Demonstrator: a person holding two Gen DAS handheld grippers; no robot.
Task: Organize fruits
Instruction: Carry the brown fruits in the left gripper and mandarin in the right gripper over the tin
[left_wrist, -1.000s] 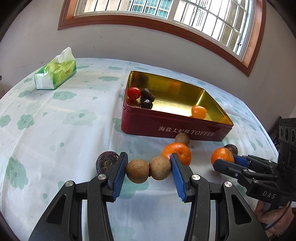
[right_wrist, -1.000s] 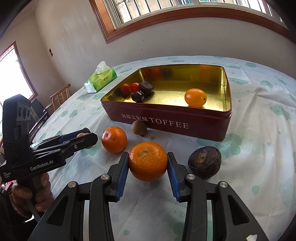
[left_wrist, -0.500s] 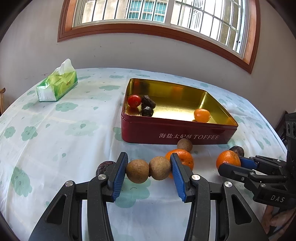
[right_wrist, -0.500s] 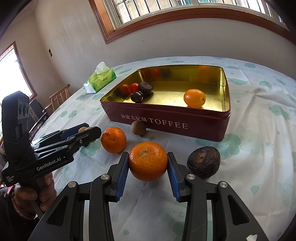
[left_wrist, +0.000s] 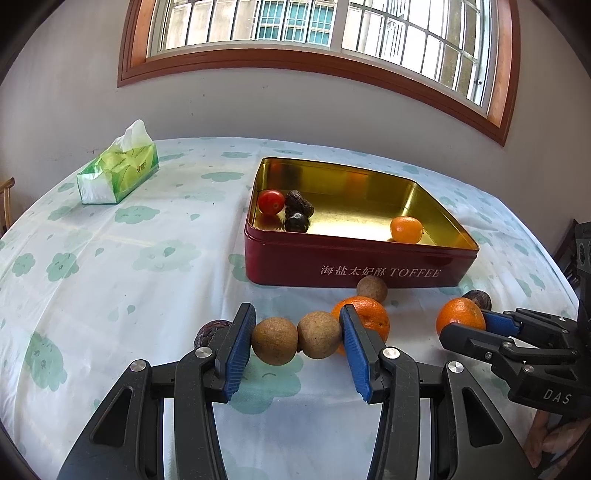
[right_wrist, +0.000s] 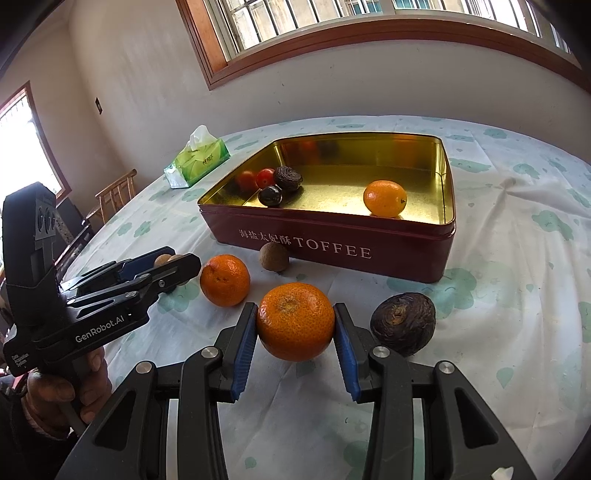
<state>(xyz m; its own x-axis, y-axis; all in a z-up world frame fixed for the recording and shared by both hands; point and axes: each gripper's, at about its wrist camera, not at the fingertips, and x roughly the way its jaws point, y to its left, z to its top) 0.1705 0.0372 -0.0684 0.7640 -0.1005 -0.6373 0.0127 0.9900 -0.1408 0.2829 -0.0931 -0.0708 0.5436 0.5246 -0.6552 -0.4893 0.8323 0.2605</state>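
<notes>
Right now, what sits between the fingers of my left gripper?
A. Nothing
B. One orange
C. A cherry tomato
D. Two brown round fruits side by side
D: in the left wrist view the left gripper has two brown round fruits pinched side by side between its blue fingers; the orange is in the right gripper, and the cherry tomato lies in the toffee tin.

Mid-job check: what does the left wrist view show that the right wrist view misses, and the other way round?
Only the left wrist view: both brown longans squeezed side by side in the left tongs, and a dark wrinkled fruit behind the left finger.
Only the right wrist view: a wooden chair past the table, and the hand on the left tool.
Both: the toffee tin, tissue pack, and the mandarin in the right tongs.
</notes>
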